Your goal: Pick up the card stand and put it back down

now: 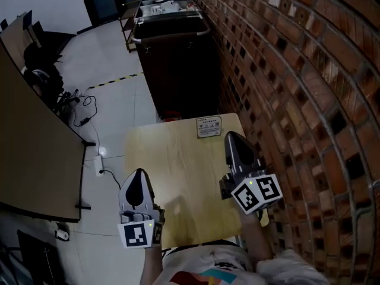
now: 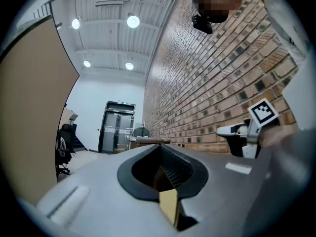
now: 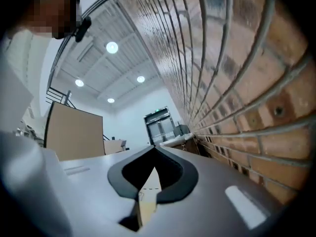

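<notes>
On bench far edge, 1 o'clock: card stand (image 1: 209, 126), both hand-held grippers clenched, gripping nothing.
Card stand print too small to read. Left hand-held gripper (image 1: 138, 177) at 8 o'clock over the bench (image 1: 178, 165) left edge, right hand-held gripper (image 1: 231, 138) at 3 o'clock; both well apart from the card stand. Brick wall (image 1: 297, 100) close along 3 o'clock side, open floor (image 1: 113, 105) at 9 o'clock, dark cart (image 1: 175, 52) beyond at 12.

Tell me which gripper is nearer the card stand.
Right. The right gripper is just right of the card stand; the left gripper is far back at the table's near left edge.
</notes>
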{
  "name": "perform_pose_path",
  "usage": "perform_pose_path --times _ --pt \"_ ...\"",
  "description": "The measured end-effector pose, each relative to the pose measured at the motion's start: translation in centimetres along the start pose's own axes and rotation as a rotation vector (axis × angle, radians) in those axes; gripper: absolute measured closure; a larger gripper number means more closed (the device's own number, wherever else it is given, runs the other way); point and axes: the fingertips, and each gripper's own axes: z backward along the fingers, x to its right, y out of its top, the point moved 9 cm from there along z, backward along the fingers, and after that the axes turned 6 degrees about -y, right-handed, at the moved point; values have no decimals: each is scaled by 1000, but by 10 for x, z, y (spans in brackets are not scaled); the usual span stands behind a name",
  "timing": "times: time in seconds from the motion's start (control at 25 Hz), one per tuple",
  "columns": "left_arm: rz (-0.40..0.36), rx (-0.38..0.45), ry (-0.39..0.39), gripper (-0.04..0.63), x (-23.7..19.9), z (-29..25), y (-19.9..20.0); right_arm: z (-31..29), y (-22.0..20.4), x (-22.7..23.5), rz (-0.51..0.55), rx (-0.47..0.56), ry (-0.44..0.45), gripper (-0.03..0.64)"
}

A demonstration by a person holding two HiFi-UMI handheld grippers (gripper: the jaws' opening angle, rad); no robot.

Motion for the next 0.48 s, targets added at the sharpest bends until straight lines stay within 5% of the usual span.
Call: perform_pose_path --times 0.2,0.48 --pt "-15 62 -55 591 20 5 21 77 12 -33 55 47 35 617" --pt "-14 117 -95 591 38 9 36 93 10 -36 111 25 46 617"
